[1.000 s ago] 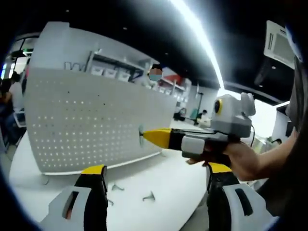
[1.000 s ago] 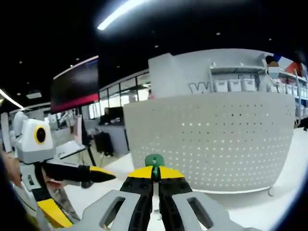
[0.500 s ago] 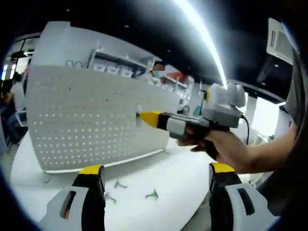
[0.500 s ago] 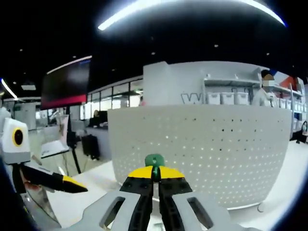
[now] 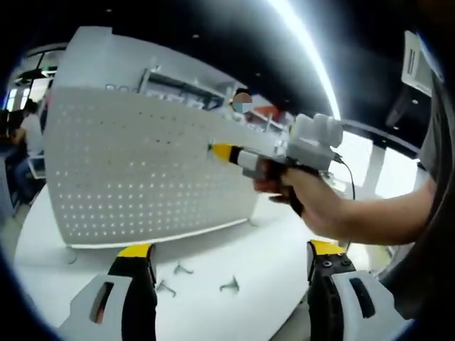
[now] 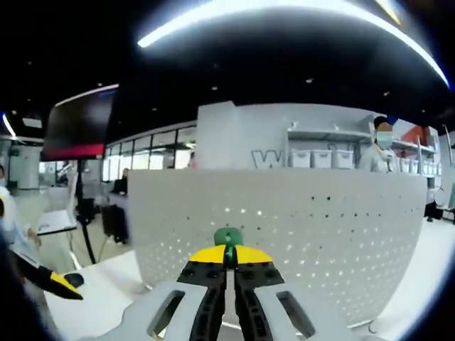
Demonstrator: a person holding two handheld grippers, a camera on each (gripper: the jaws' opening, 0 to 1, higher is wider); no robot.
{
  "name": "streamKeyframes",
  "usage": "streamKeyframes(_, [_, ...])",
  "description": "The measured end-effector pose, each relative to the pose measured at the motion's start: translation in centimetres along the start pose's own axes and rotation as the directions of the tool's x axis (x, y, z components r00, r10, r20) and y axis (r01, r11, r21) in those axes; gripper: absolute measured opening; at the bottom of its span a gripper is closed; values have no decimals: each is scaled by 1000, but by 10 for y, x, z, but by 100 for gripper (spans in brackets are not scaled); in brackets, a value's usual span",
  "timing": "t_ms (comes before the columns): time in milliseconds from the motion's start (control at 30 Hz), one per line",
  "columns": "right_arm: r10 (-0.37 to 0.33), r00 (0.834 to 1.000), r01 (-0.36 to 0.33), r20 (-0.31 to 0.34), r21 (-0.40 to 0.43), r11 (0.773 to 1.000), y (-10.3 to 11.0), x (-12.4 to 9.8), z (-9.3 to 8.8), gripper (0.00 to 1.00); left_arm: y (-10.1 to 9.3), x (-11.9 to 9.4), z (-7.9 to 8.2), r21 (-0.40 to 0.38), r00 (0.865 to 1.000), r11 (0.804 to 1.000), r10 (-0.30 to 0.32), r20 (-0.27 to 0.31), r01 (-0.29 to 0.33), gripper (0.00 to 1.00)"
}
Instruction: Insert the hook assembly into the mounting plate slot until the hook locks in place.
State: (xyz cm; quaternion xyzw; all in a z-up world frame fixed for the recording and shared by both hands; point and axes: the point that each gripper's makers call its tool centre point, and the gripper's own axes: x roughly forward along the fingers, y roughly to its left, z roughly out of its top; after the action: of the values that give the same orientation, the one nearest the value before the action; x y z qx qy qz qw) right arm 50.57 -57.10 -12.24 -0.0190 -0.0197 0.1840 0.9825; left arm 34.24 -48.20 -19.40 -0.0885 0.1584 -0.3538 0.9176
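In the left gripper view, the left gripper (image 5: 231,284) is being held low over the white table (image 5: 270,263), its jaws spread wide with nothing between them. Beyond it, the perforated mounting plate (image 5: 142,174) is standing upright on the table. The right gripper (image 5: 219,151) is being brought in from the right by the person's hand (image 5: 313,206), and its yellow tips are being held at, or just short of, the plate's face; whether contact is being made cannot be told. Loose spare hooks (image 5: 229,286) are lying on the table between the plate and the left gripper.

In the right gripper view, the right gripper's jaws are being pressed together on the green-headed hook assembly (image 6: 228,239), which is sticking up just past the yellow tips. The mounting plate (image 6: 298,227) is being faced squarely and closely. The left gripper's yellow tip (image 6: 60,284) is being seen low at the left edge.

For the insertion to be done well, the hook should probably be kept square to the plate and lined up with one hole before any push is being made. The pinch is best kept firm so the hook is not being twisted. Pressure should likely be applied straight and evenly until the lock is felt, and the plate may need steadying by the free gripper.
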Motion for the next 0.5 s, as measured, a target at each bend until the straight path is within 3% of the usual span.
streamKeyframes(200, [-64,998,65,20,-16,998,-24,11,2,0,9,2,-1,-10,1000,1000,2,-1,-2,89])
streamKeyframes(500, [-124,992,123,24,41,992,-52,24,-3,0,16,1,-3,-30,1000,1000,9,-6,-9,88])
